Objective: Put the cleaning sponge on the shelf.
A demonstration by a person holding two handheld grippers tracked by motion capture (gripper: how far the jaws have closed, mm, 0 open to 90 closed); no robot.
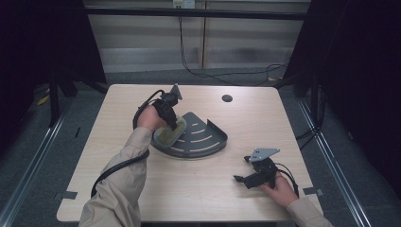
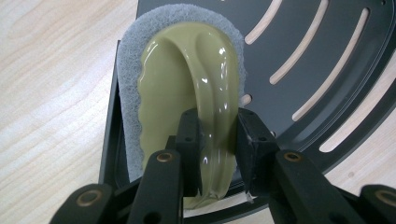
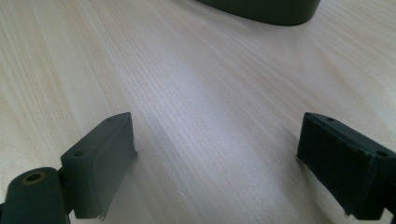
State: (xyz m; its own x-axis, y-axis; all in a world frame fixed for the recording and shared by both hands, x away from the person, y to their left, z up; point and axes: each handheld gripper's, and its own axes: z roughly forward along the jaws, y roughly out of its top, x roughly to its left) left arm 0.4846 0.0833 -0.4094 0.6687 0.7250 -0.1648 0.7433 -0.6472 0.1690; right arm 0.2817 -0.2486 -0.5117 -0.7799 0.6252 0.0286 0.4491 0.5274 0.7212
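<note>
- Gripper in your left hand, the left gripper [image 2: 215,133], is clamping the raised handle ridge of an olive-green scrub pad [image 2: 187,88]; in the left gripper view its two black jaws are pressing on either side of that glossy ridge.
- You are holding the scrub pad down on a dark grey, fan-shaped slotted tray [image 2: 327,60]. The pad's grey scouring layer is facing down and is lying along the tray's straight left wall, in the tray's left part.
- In the high view your left gripper [image 1: 174,124] is pointing down at the scrub pad [image 1: 170,133], and your left hand [image 1: 150,117] is sitting just behind it, with the black cable curling back along your beige sleeve.
- That slotted tray [image 1: 203,137] is lying flat near the middle of a pale wooden table [image 1: 198,189], its curved rim facing you and its pointed corner facing away.
- Your right gripper [image 1: 242,178] is standing released, with nothing between its jaws; in the right gripper view [image 3: 217,158] the two jaws are spread wide over bare tabletop [image 3: 196,93].
- You are resting your right hand [image 1: 280,189] near the table's front right edge, well apart from the tray, with the gripper pointing left.
- At the top edge of the right gripper view, the curved rim of the tray [image 3: 266,11] is showing farther off.
</note>
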